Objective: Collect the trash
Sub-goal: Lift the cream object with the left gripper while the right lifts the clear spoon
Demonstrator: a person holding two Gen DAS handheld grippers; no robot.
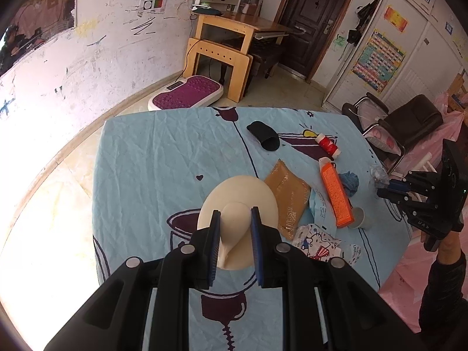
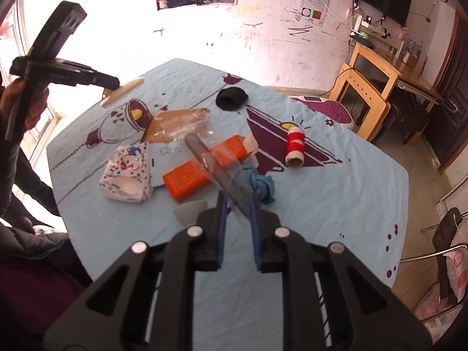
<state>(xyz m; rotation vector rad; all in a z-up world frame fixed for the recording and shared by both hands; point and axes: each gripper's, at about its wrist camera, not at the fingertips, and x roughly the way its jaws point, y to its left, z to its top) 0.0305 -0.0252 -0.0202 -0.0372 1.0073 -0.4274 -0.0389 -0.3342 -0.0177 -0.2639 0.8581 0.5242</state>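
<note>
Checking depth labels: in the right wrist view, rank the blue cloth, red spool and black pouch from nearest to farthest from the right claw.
1. Blue cloth, just beyond the right claw, slightly right.
2. Red spool, farther out, to the right.
3. Black pouch, far side of the table, near the middle.

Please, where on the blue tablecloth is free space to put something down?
Bare cloth: the far left part of the tablecloth, beyond the cream bag, and right of the red spool. Crowded: around the orange box.
</note>
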